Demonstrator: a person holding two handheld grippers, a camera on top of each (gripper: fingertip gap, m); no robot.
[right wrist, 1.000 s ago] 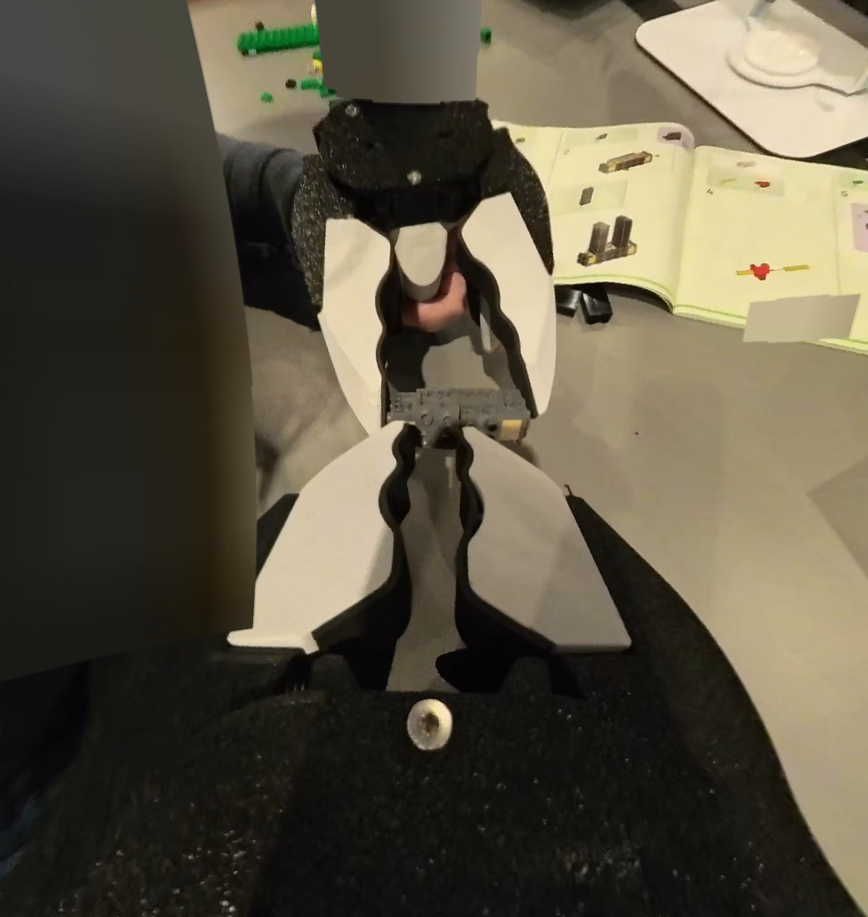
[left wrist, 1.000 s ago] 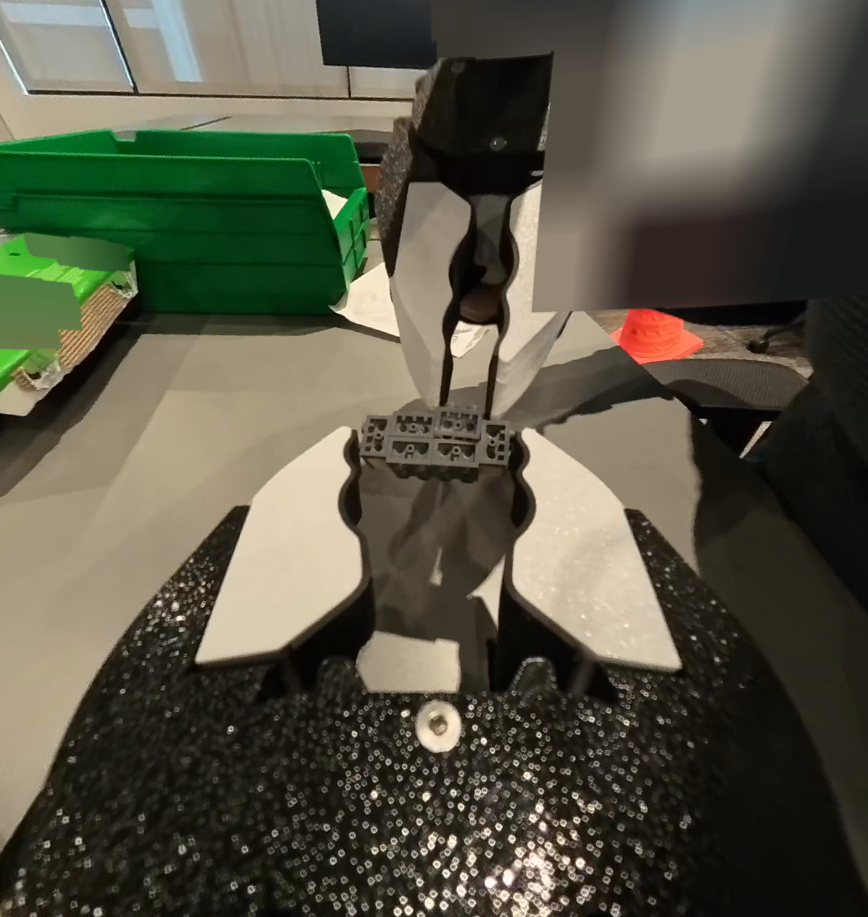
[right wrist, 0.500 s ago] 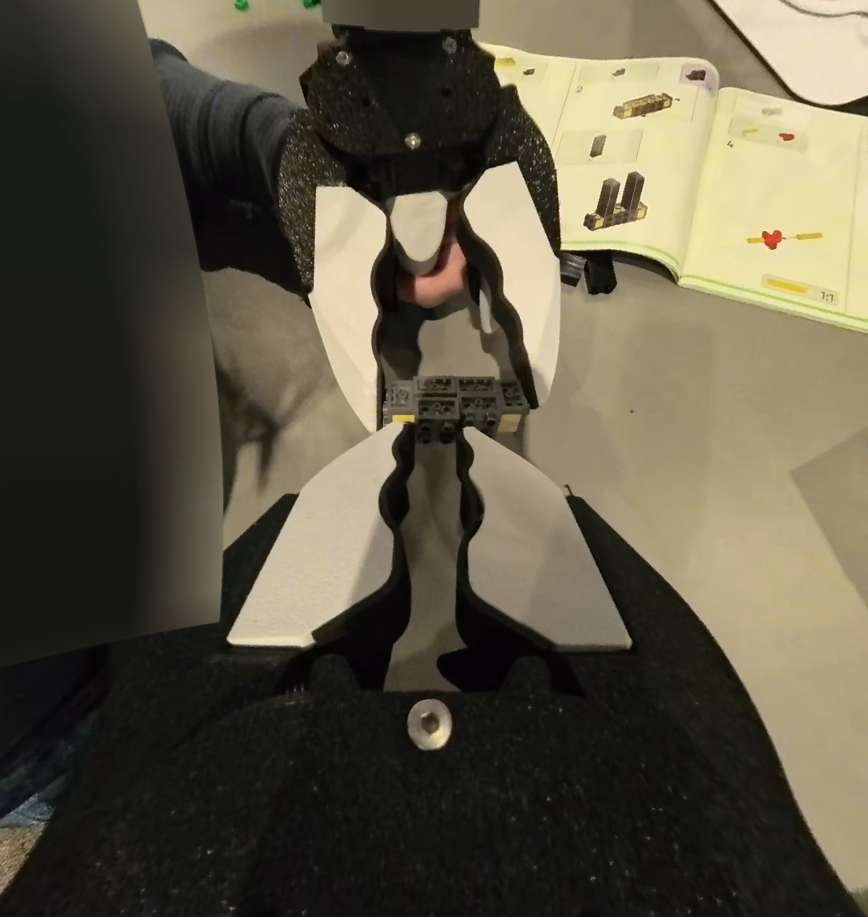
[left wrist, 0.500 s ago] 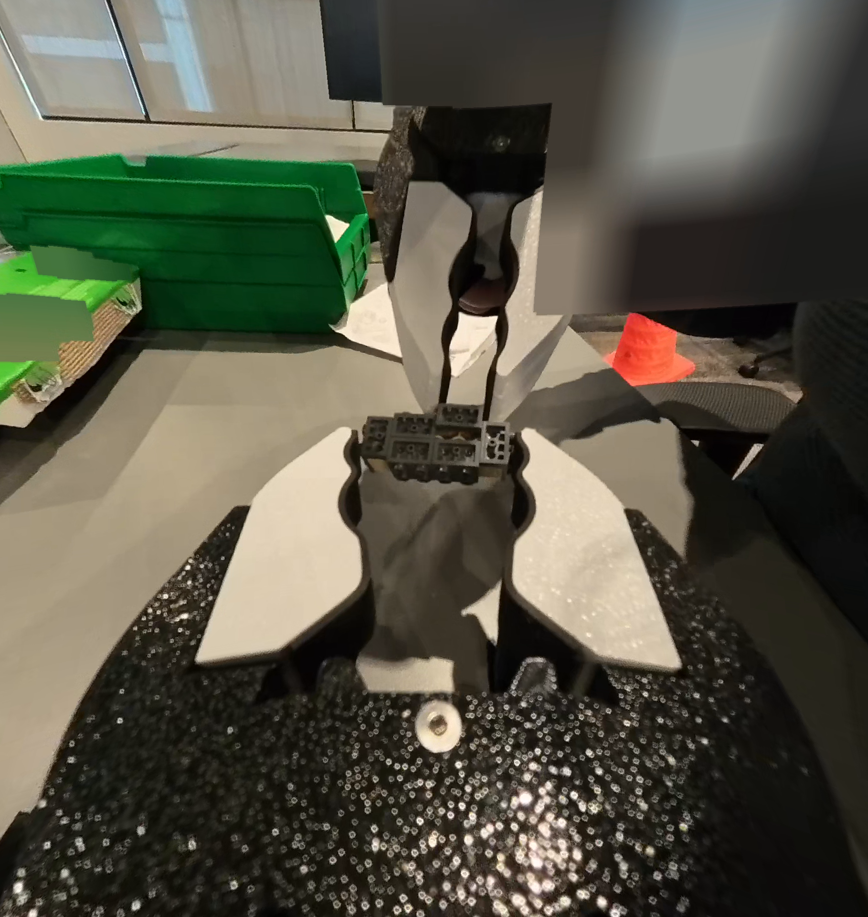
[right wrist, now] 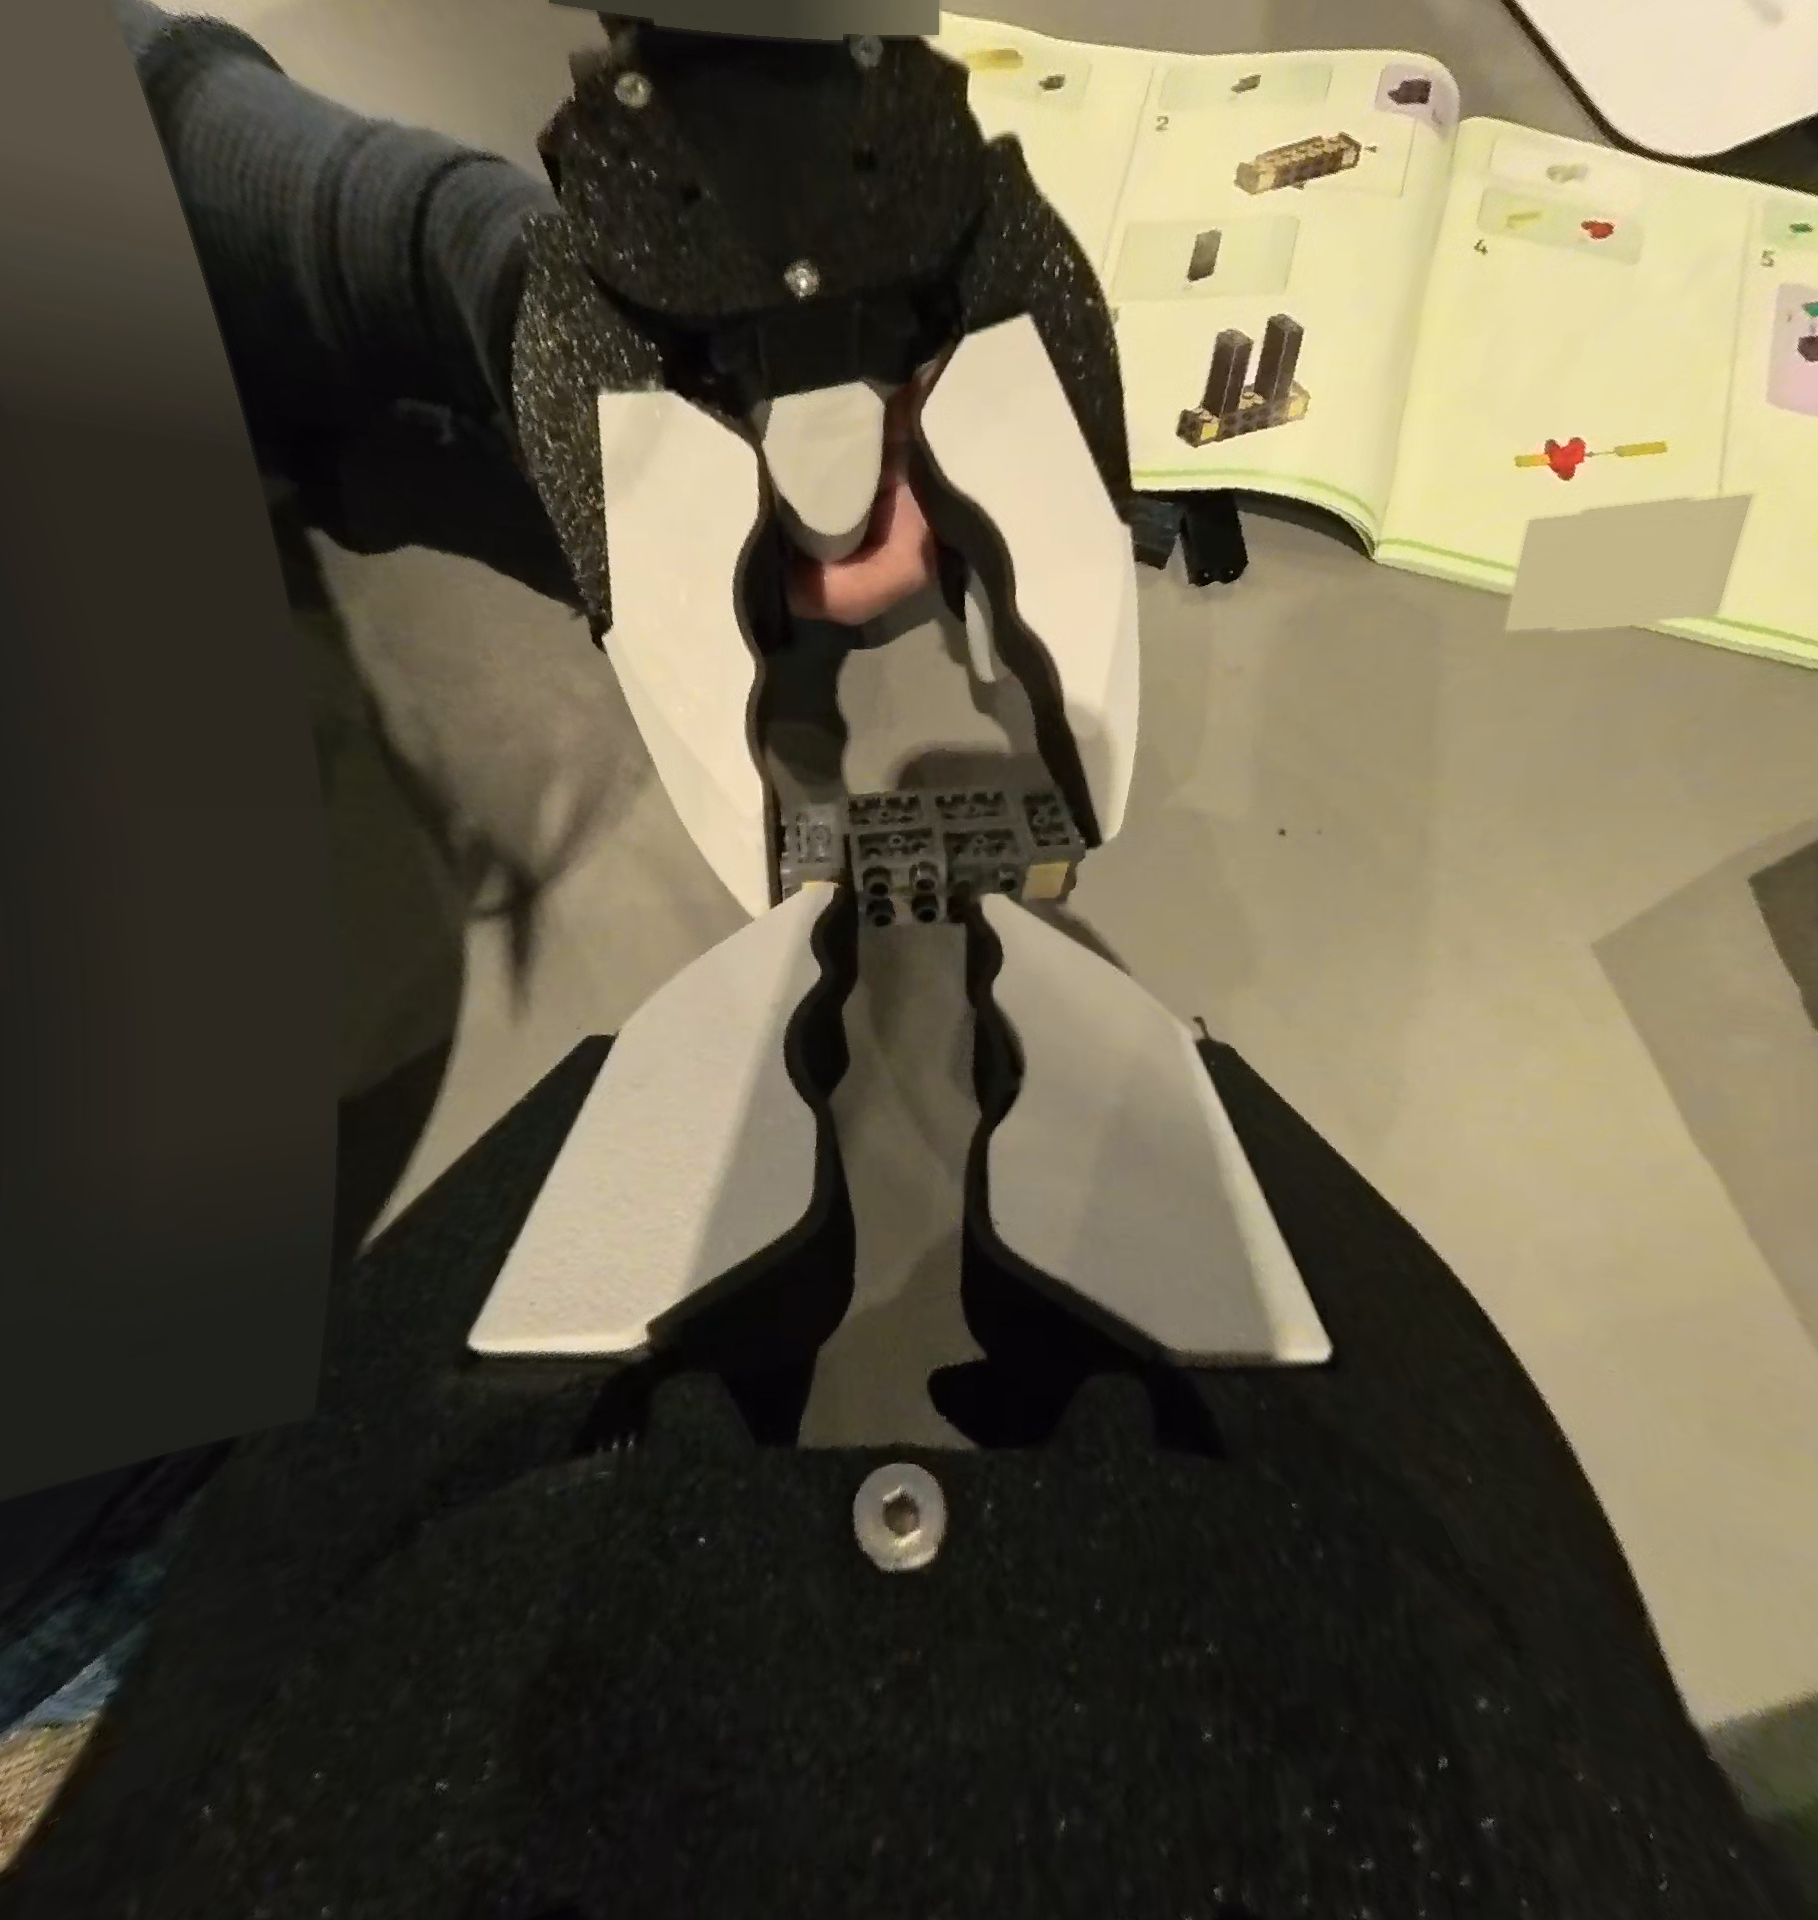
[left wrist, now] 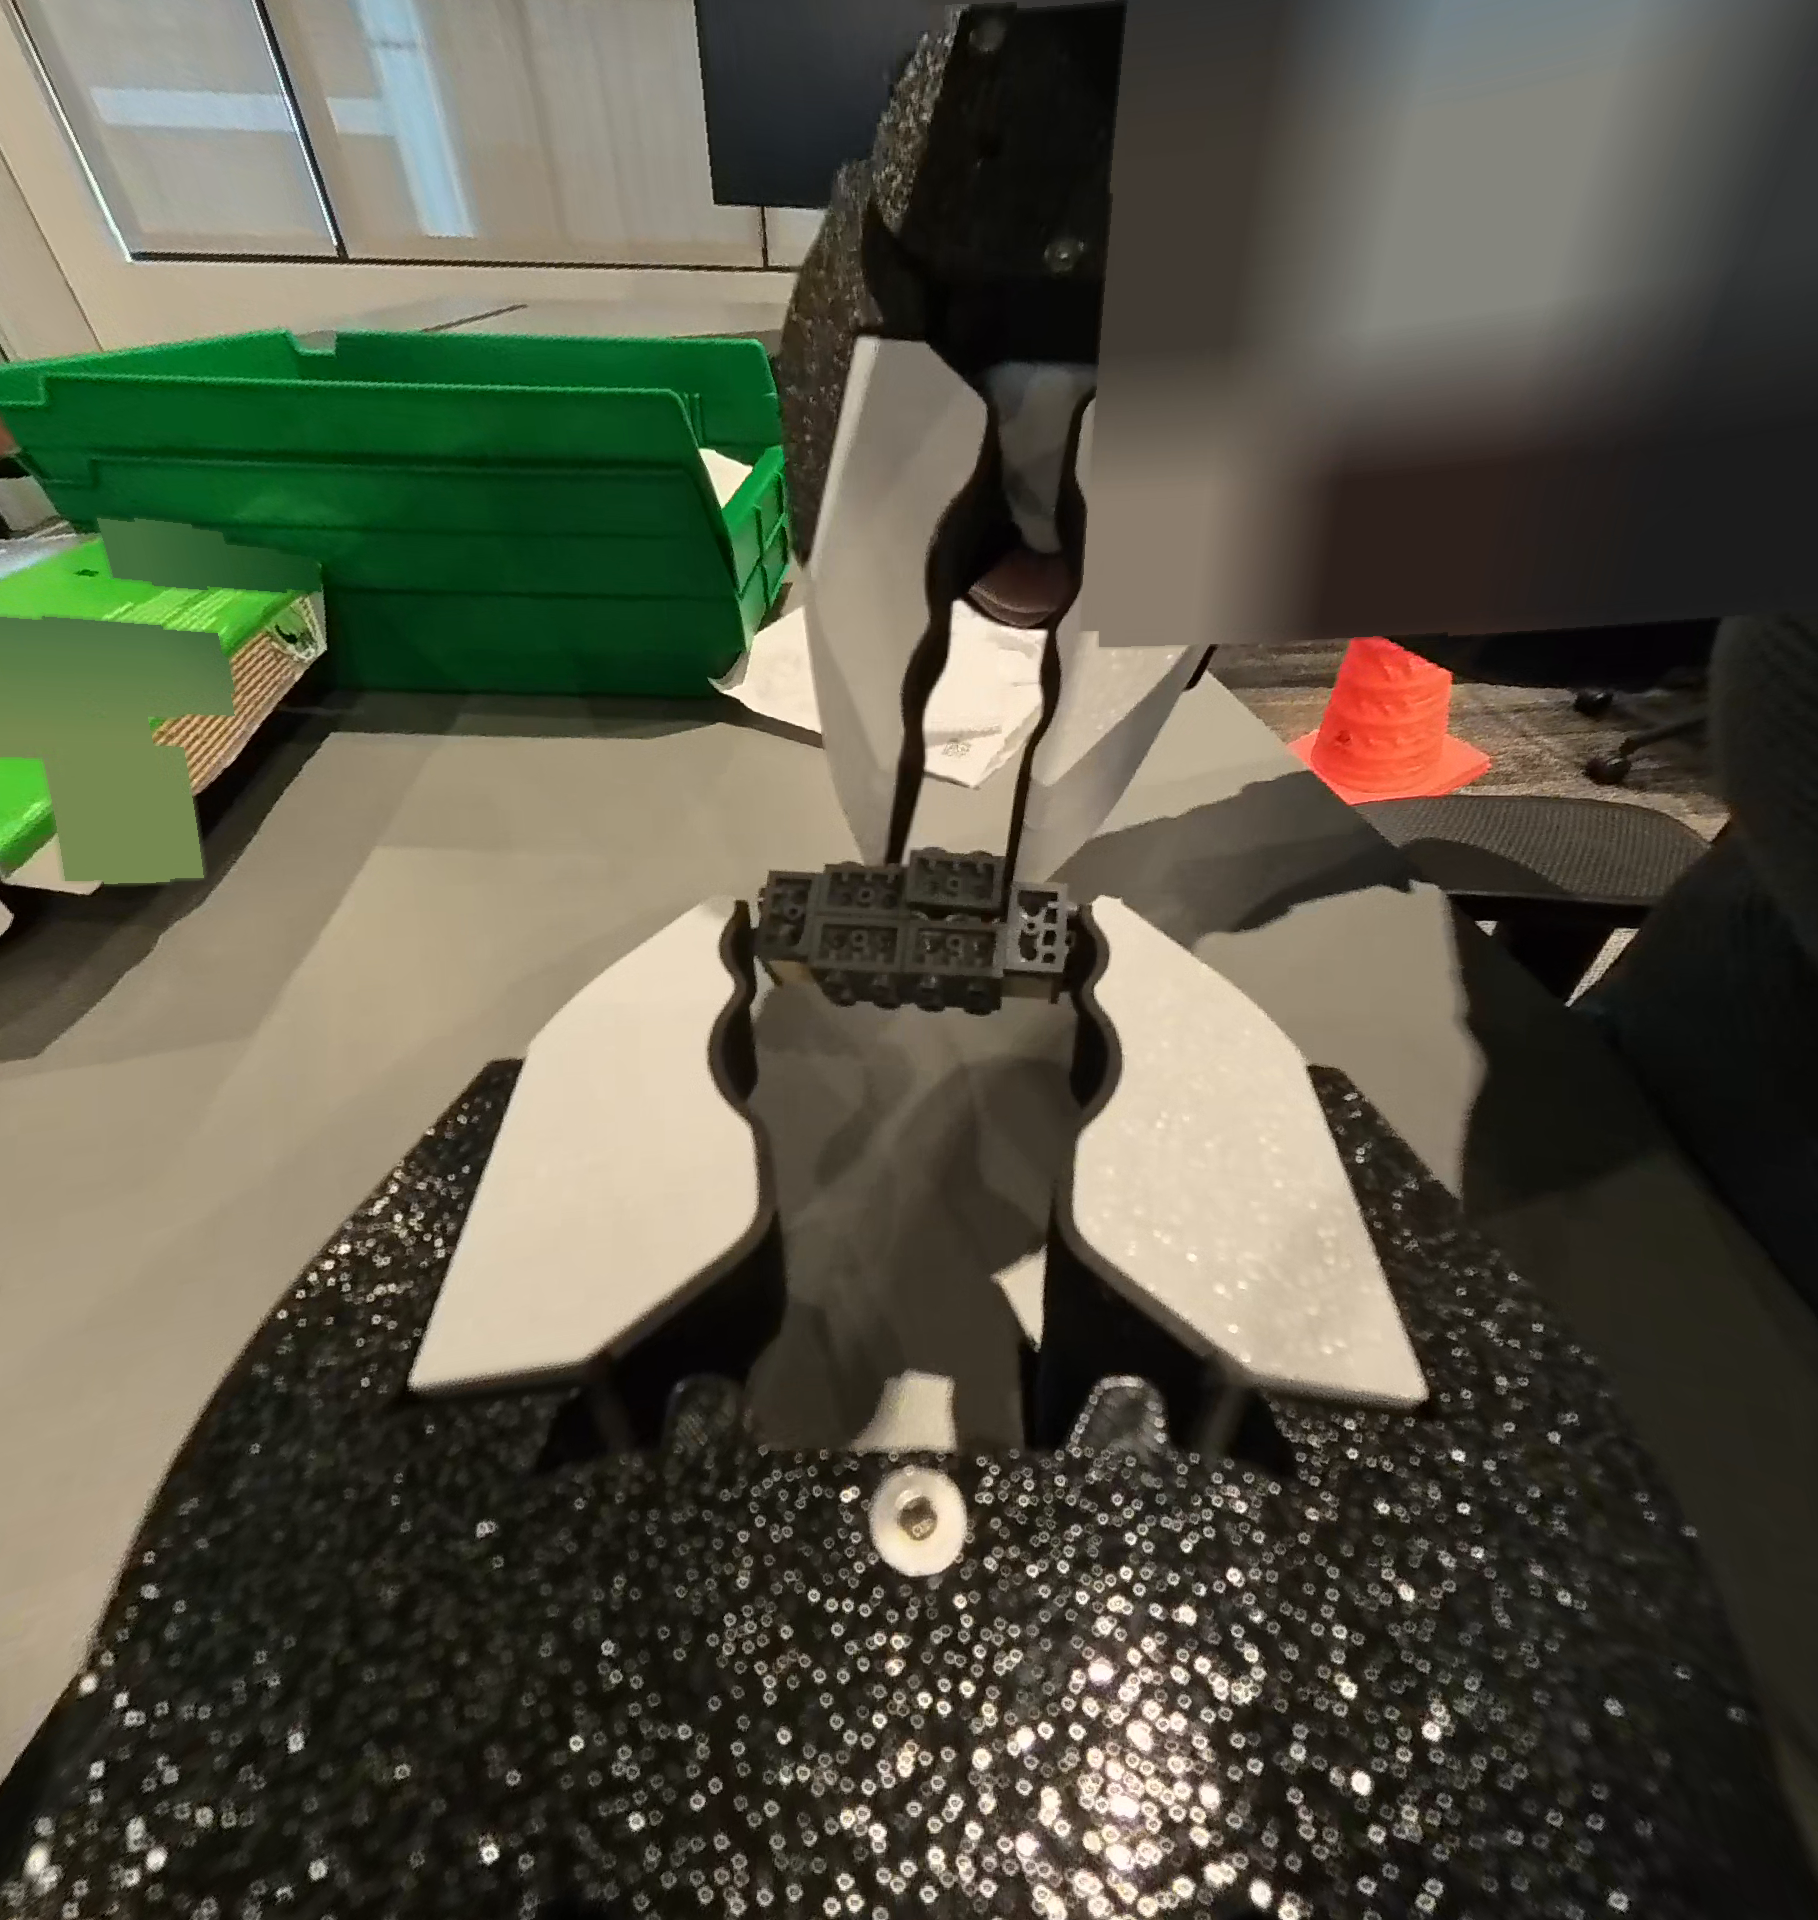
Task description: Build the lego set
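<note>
Bricks (left wrist: 915, 935) sit clamped between both my claws; only my right view shows the booklet (right wrist: 1456, 312).

Matt grey plastic brick assembly (left wrist: 915, 940); glossy paper booklet (right wrist: 1456, 312); smooth table (left wrist: 365, 935).

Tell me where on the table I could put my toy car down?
The bare grey table between the green bins and the left claw is free. So is the stretch right of the claws, below the instruction booklet. It's crowded in the middle, where both claws pinch the dark brick assembly.
</note>
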